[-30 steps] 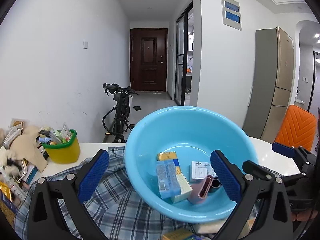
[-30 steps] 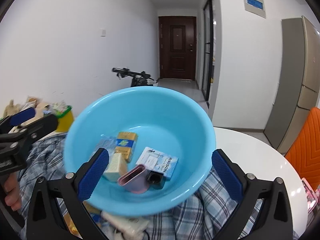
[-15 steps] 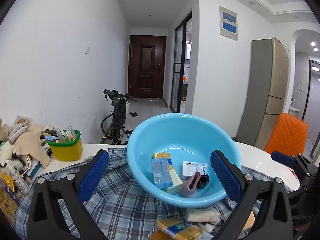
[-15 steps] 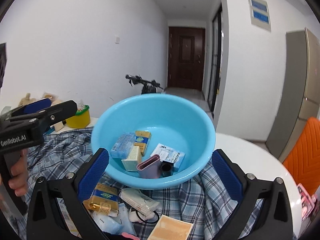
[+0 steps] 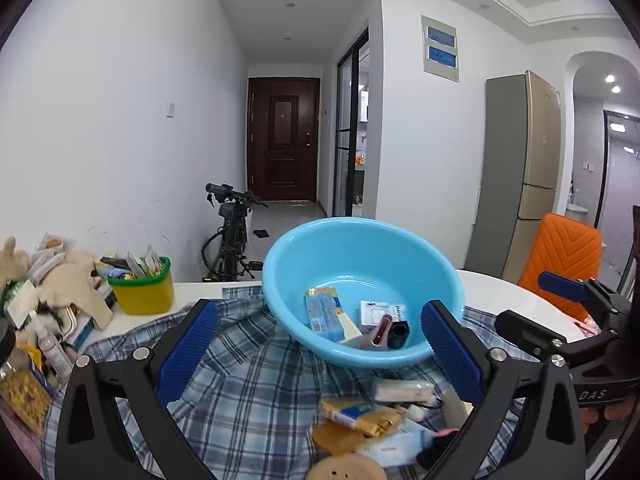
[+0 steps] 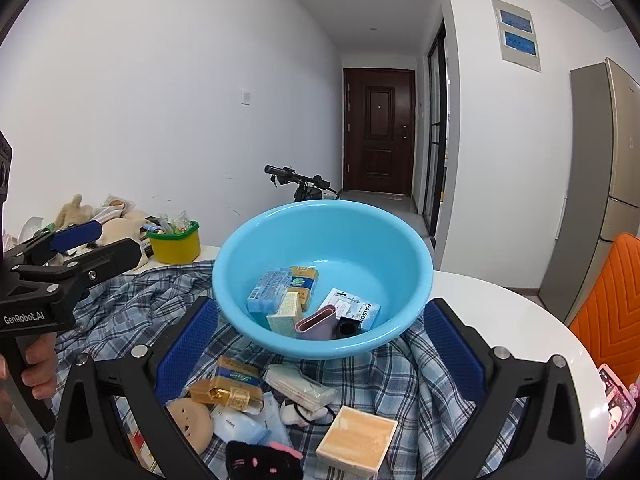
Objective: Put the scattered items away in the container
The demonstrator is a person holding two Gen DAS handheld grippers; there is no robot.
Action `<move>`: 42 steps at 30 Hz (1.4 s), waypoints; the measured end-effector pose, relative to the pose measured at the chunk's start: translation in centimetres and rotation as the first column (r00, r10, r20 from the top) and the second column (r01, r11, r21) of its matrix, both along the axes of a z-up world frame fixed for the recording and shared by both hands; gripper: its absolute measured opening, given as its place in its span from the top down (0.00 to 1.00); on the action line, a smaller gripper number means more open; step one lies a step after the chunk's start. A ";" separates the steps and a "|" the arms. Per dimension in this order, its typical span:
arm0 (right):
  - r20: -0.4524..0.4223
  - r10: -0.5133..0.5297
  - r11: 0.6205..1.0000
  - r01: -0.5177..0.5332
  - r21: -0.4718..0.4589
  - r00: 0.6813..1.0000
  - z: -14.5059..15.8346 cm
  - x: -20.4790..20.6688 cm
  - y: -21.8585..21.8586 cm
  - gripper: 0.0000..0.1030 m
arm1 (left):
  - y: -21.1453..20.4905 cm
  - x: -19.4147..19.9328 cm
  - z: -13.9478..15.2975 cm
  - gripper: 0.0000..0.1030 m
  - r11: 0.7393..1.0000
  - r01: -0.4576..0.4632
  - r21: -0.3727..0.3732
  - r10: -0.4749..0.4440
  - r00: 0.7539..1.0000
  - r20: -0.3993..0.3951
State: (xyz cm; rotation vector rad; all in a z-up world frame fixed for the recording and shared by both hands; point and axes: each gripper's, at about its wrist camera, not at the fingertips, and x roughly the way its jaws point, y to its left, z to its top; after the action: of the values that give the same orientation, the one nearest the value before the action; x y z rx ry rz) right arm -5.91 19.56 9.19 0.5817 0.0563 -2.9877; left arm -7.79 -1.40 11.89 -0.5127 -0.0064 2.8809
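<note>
Pulled back from the blue basin (image 6: 320, 240), both cameras now take in the loose packets (image 6: 228, 384) on the plaid cloth (image 6: 152, 300) in front of it; earlier the basin filled each view. Several boxes already lie inside, so the tidying looks partway done. The left gripper (image 5: 320, 344) and right gripper (image 6: 320, 344) stand spread wide, holding and touching nothing.

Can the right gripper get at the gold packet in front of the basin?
Probably yes: the right gripper is open and empty, and the gold packet lies uncovered on the plaid cloth near its left finger.
</note>
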 end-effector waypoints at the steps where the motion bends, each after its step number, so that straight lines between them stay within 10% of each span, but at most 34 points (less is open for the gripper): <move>1: -0.003 0.000 1.000 0.000 -0.003 1.000 0.0 0.3 0.0 0.01 | 0.0 0.5 0.0 0.00 1.000 -0.003 -0.006 0.003 1.000 -0.014; 7: -0.035 0.002 1.000 -0.001 0.020 0.999 -0.1 1.9 -0.6 0.01 | 0.5 3.3 -0.3 0.00 0.997 -0.006 -0.080 -0.001 0.996 -0.090; 24: -0.068 0.030 1.000 -0.029 0.006 0.997 -1.6 6.0 -1.7 0.01 | -0.5 8.3 -1.2 0.00 0.997 0.062 0.044 -0.058 0.994 -0.089; 42: -0.131 -0.042 0.997 0.049 0.052 0.991 -4.3 10.0 -2.9 0.00 | -0.7 10.0 -7.1 0.00 1.000 -0.015 0.018 0.016 0.999 -0.045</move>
State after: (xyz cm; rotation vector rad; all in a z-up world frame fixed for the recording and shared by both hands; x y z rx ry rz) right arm 4.04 16.69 4.91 0.3988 0.1380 -3.0734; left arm 2.25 -2.09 4.76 -0.4457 -0.0291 2.9042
